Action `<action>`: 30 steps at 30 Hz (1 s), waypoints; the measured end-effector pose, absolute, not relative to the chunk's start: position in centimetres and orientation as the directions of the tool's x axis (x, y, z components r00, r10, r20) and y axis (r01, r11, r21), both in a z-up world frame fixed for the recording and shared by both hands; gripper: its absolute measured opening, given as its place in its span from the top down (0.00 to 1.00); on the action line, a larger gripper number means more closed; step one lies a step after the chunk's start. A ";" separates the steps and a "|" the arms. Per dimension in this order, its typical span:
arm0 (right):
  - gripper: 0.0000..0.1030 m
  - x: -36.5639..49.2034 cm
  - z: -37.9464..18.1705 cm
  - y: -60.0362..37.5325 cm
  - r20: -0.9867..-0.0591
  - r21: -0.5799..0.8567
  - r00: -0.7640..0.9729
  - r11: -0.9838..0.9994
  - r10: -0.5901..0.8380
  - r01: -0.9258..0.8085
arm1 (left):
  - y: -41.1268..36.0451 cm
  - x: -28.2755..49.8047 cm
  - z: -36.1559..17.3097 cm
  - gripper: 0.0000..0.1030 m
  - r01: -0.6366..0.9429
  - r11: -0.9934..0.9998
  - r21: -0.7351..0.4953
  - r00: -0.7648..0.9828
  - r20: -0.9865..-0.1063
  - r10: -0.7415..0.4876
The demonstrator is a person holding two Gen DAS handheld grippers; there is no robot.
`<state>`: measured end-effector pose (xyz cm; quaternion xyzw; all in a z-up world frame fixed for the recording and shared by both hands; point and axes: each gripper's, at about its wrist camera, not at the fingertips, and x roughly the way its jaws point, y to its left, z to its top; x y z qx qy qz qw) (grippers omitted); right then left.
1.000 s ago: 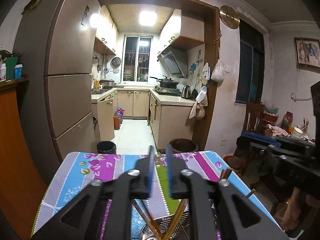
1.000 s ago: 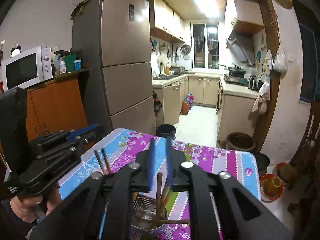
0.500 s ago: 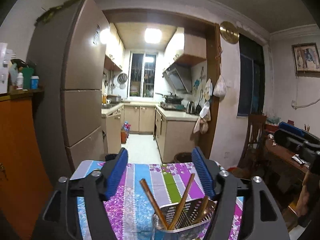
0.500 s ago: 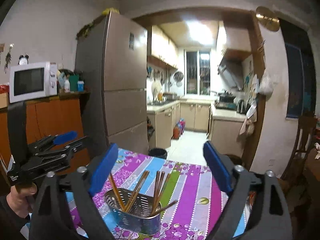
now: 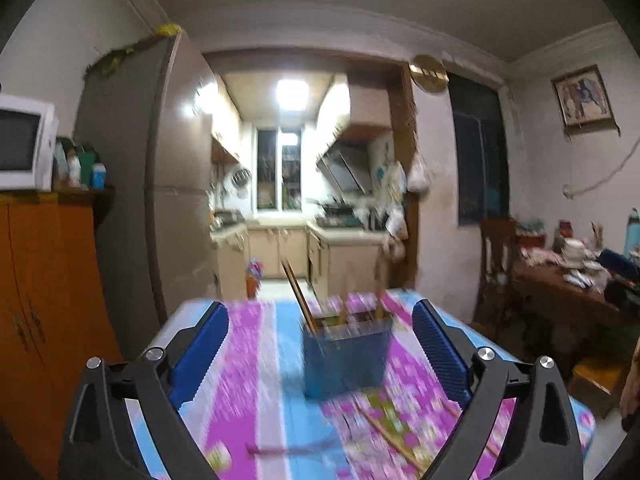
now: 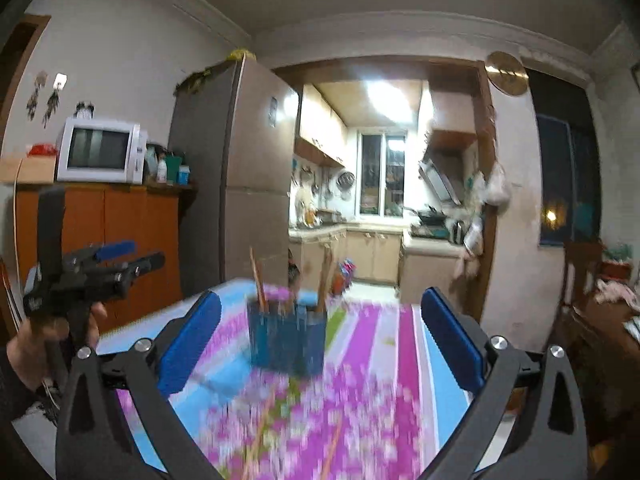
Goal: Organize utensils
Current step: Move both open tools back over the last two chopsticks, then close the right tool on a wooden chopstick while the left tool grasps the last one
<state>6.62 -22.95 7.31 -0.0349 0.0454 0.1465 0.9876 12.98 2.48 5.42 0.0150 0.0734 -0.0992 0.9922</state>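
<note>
Two pairs of tongs, left tongs (image 5: 320, 346) and right tongs (image 6: 322, 338), are spread wide and empty. The perforated metal utensil holder (image 5: 346, 354) stands mid-counter (image 5: 256, 364) with slim wooden chopsticks (image 5: 296, 296) upright inside; loose ones near us look blurred, so we should pinch them mid-shaft.

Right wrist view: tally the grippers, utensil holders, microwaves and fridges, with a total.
grippers: 2 (right gripper, left gripper; jaws open on both)
utensil holder: 1
microwave: 1
fridge: 1
Total: 5
The chopsticks are too blurred to count.
</note>
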 end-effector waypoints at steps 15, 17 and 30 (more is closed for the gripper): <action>0.76 3.5 -11.9 -21.8 -0.466 0.094 0.843 0.962 0.269 -0.255 | -4.5 12.3 -10.5 0.10 0.300 0.954 -0.014 0.843 -0.463 -0.273; 0.78 3.9 -12.2 -21.6 -0.467 0.082 0.846 0.965 0.257 -0.248 | -4.6 12.2 -10.7 0.10 0.304 0.952 -0.016 0.845 -0.457 -0.278; 0.93 3.7 -13.0 -23.0 -0.486 0.081 0.840 0.970 0.241 -0.231 | -8.7 13.0 -13.2 0.54 0.374 0.927 0.036 0.752 -0.597 -0.280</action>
